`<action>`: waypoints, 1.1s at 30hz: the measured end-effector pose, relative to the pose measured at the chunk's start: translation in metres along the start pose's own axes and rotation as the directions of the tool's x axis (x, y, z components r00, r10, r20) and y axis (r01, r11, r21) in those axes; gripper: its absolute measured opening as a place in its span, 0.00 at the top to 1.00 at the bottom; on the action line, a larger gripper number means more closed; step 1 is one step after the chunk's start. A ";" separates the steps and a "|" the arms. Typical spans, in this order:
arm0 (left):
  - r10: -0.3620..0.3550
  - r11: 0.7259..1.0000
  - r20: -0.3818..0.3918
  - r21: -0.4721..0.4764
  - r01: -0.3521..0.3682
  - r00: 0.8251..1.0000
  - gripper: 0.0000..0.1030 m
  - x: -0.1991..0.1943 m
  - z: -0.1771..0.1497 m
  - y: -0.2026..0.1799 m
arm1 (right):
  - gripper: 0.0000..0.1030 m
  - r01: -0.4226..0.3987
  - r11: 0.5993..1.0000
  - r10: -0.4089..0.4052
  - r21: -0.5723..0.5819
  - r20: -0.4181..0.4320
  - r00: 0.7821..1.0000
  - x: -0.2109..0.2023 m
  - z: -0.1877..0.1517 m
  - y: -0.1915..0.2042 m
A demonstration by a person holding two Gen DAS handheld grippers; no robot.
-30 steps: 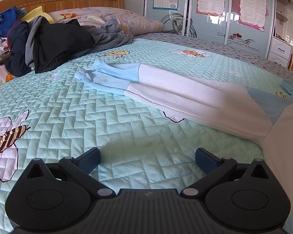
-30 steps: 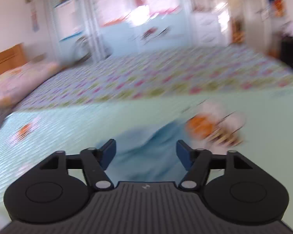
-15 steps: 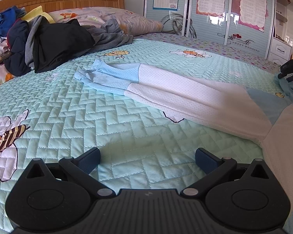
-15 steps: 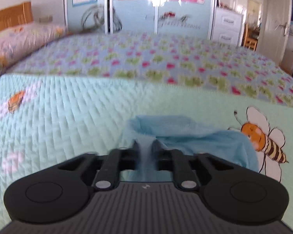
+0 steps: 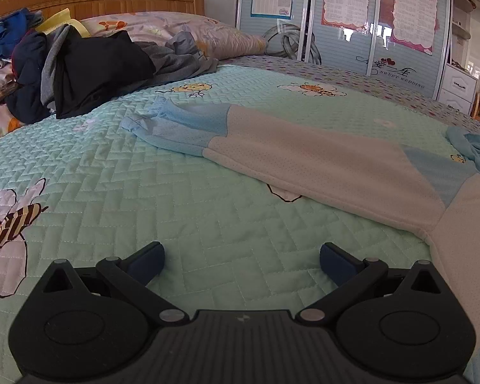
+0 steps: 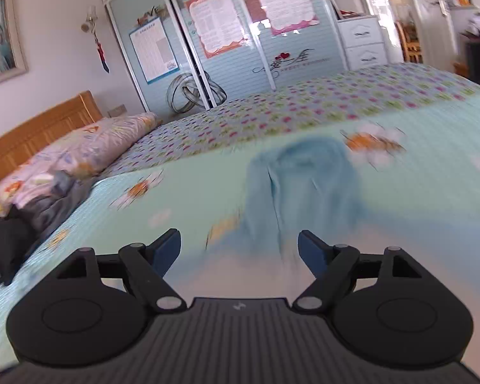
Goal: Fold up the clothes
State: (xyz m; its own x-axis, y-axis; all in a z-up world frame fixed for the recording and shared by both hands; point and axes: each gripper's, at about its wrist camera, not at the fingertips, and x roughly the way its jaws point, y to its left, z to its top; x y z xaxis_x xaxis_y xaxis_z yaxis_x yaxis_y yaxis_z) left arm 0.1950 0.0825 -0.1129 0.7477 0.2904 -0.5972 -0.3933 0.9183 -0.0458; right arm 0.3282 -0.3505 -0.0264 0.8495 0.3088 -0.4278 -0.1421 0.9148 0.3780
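Our right fingers (image 6: 310,251) are spreading, nothing clamped, the blue sleeve (image 6: 304,179) just ahead; our left fingers (image 5: 147,257) wait apart over the bed (image 5: 182,204), the shirt (image 5: 320,163) beyond.

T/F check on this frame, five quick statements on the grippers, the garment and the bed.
1. The left gripper holds the white sleeve. False: its jaws stand open over bare quilt.
2. The white and blue garment lies spread on the quilt. True.
3. The right gripper is clamped on blue cloth. False: its jaws are opening, and the blue cloth lies ahead, ungripped.
4. A pile of dark clothes sits near the headboard. True.
5. The quilt is plain red. False: pale green with bee prints.
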 end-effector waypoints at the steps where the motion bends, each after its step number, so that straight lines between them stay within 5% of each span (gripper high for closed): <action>1: -0.001 1.000 0.001 -0.002 0.001 1.000 0.00 0.000 0.000 0.000 | 0.17 0.002 1.000 -0.002 0.028 0.009 1.000 -0.029 -0.018 -0.002; 6: -0.006 1.000 0.009 -0.011 0.006 1.000 0.00 -0.001 -0.001 0.002 | 0.11 0.069 0.982 -0.089 0.174 0.110 0.990 -0.151 -0.104 -0.030; 11: 0.000 1.000 0.004 -0.005 0.000 1.000 0.00 -0.001 0.000 0.000 | 0.11 0.129 0.920 -0.195 0.371 0.146 0.970 -0.205 -0.125 -0.096; 16: -0.015 1.000 -0.003 -0.018 0.015 1.000 0.00 -0.005 -0.001 0.004 | 0.12 0.080 0.822 -0.217 0.563 0.180 0.960 -0.219 -0.150 -0.153; 21: -0.009 1.000 -0.035 0.018 0.010 0.999 0.00 -0.027 -0.012 0.001 | 0.10 0.028 0.860 -0.163 0.509 0.223 0.961 -0.212 -0.165 -0.157; 25: -0.144 0.986 -0.054 0.081 0.148 0.988 0.01 -0.081 -0.035 -0.009 | 0.09 -0.022 0.854 -0.122 0.520 0.241 0.963 -0.214 -0.166 -0.162; 27: -0.248 0.961 -0.065 0.110 0.254 0.967 0.00 -0.118 -0.050 -0.014 | 0.09 -0.047 0.846 -0.094 0.530 0.237 0.967 -0.221 -0.166 -0.164; 29: -0.359 0.923 -0.109 0.107 0.370 0.927 0.00 -0.147 -0.063 -0.014 | 0.09 -0.072 0.843 -0.050 0.534 0.211 0.976 -0.229 -0.167 -0.165; 33: -0.550 0.818 -0.309 -0.011 0.576 0.776 0.00 -0.174 -0.088 -0.007 | 0.09 -0.136 0.841 0.093 0.524 0.108 0.990 -0.248 -0.174 -0.154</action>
State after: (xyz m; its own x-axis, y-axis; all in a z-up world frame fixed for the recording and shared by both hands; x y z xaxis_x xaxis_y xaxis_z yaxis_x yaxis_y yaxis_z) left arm 0.0208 0.0024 -0.0791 0.6308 -0.3632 -0.6857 0.1032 0.9151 -0.3897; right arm 0.0513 -0.5230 -0.1218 0.8824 0.3623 -0.3001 0.0313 0.5912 0.8059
